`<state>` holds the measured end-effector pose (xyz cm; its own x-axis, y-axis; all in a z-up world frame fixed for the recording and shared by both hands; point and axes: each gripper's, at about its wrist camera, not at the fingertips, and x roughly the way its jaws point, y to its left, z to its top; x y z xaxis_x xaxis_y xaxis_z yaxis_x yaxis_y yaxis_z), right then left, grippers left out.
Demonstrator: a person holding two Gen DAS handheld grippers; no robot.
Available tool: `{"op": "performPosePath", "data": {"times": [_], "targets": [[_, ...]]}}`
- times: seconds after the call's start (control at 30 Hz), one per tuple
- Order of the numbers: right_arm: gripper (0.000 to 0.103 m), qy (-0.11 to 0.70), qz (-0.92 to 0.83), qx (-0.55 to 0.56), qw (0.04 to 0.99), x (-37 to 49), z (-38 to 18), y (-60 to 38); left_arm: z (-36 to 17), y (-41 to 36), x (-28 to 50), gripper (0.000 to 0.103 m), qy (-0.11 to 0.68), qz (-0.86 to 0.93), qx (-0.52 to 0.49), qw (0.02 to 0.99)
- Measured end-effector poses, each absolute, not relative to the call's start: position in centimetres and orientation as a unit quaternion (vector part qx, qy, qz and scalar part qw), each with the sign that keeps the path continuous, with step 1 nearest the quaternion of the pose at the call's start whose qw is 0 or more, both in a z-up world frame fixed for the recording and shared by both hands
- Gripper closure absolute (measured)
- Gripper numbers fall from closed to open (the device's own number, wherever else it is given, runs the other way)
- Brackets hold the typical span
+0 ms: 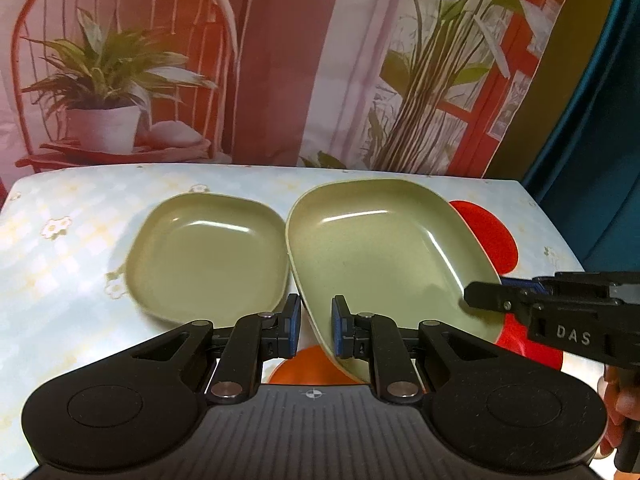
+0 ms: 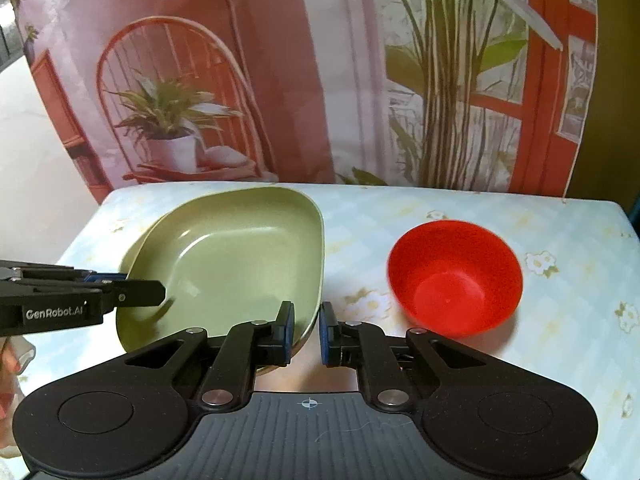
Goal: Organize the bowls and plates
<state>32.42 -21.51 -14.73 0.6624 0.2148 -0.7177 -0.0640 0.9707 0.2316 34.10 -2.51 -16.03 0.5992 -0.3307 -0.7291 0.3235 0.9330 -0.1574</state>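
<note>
- Green plate (image 1: 384, 248), the raised 1 of 2, hung tilted above the table (image 1: 60, 248), its low rim toward the cameras.
- Second green plate (image 1: 208, 256) lay flat on the table at 11 o'clock from the left hand-held gripper (image 1: 316, 330), just beside the raised plate's left edge.
- Left hand-held gripper had its jaws a narrow way apart, with the raised plate's near rim running through the gap. Bare table showed beside the rim, so I cannot tell whether the pads pressed.
- Right hand-held gripper (image 2: 307, 330) stood the same way on the opposite rim, jaws slightly apart around it, and its hold was equally unclear.
- From the left wrist, the raised plate spread toward 1 o'clock, its long axis running roughly 7 to 1.
- From the right wrist, it spread toward 11 o'clock.
- Red bowl (image 2: 456, 276) sat upright on the table at 1 o'clock from the right hand-held gripper, apart from both plates.
- Judged from this, stacking would mean carrying the raised plate toward 10 o'clock onto the flat one, and the left hand was nearer that spot.
</note>
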Motion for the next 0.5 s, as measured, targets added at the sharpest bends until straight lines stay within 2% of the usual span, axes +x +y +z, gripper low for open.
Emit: {"op": "performPosePath", "data": {"times": [0.5], "targets": [[0.089,0.407,0.103,0.111,0.901,26.6,-14.9,-16.7,-16.1,2.1,29.9,0.086,0.408,-0.195,-0.005,0.892]]}}
